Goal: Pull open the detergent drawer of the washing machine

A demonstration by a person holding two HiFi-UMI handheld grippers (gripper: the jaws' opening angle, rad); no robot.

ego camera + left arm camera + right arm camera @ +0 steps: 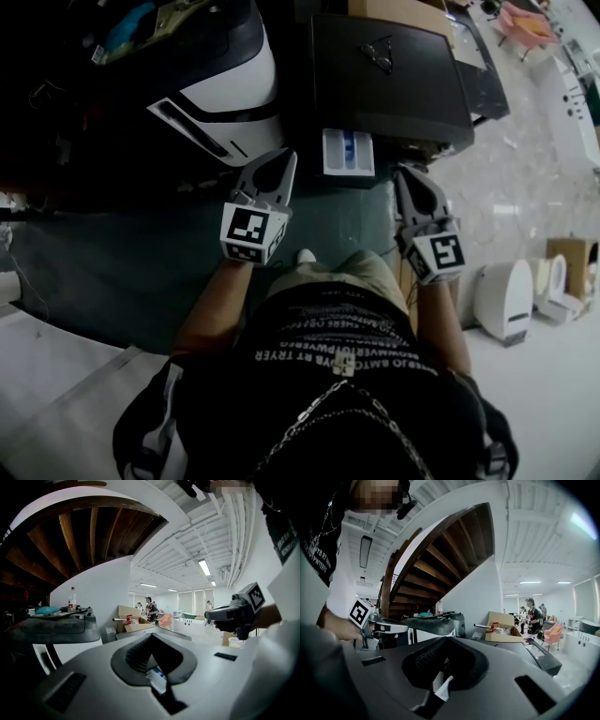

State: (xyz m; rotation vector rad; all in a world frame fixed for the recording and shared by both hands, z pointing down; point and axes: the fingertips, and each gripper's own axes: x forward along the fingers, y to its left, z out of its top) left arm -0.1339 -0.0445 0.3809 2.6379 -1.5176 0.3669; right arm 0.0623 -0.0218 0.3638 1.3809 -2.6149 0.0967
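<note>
The dark washing machine [384, 75] stands just ahead of me in the head view. Its detergent drawer [348, 153] sticks out from the front, white with a blue compartment. My left gripper [284, 157] is held to the left of the drawer, a little apart from it, jaws shut and empty. My right gripper [403, 172] is to the drawer's right, also shut with nothing in it. In the left gripper view a bit of the white and blue drawer [157, 677] shows through the gap behind the shut jaws, and the right gripper [234, 613] is at the right.
A black and white appliance [225, 94] stands left of the washing machine. White fixtures [506, 300] and a cardboard box [567, 255] sit on the floor at the right. A wooden staircase underside [440, 559] rises overhead. People [151, 607] stand far back in the room.
</note>
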